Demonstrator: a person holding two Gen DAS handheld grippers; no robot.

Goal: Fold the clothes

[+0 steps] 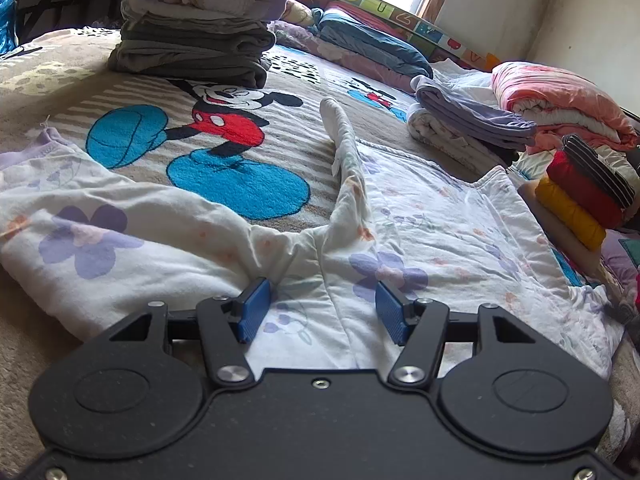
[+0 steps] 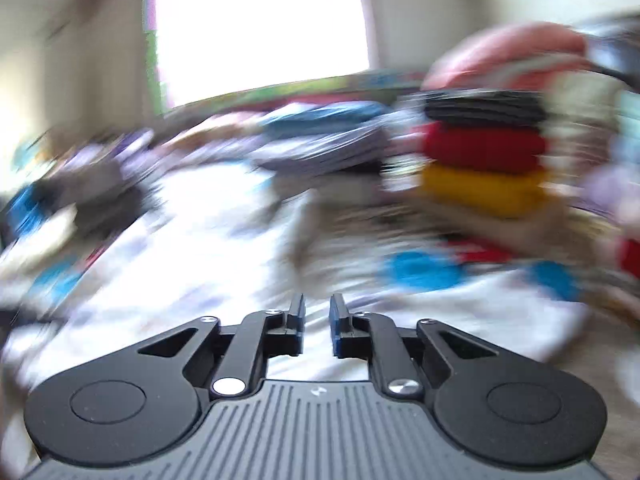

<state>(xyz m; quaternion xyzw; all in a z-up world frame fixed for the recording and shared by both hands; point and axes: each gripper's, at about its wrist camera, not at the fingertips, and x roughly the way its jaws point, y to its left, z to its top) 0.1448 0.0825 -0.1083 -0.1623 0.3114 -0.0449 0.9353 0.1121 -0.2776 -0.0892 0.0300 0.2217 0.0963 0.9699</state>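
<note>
A white garment with lilac flowers (image 1: 440,232) lies spread on a Mickey Mouse blanket (image 1: 132,92), its two legs running off to the left and right and a narrow strip lying up the middle. My left gripper (image 1: 322,306) is low over the place where the legs meet. It is open, with its blue pads (image 1: 256,308) wide apart and pressing on nothing. The right wrist view is badly blurred. There my right gripper (image 2: 318,316) hangs over white cloth (image 2: 192,264), open by a narrow gap with nothing between the pads.
Folded stacks ring the garment: grey clothes (image 1: 192,44) at the back left, a lilac and white pile (image 1: 460,128), a pink bundle (image 1: 560,96), and a striped, red and yellow stack (image 1: 580,196) at the right, also the red layer (image 2: 484,146). A bright window (image 2: 260,28) lies beyond.
</note>
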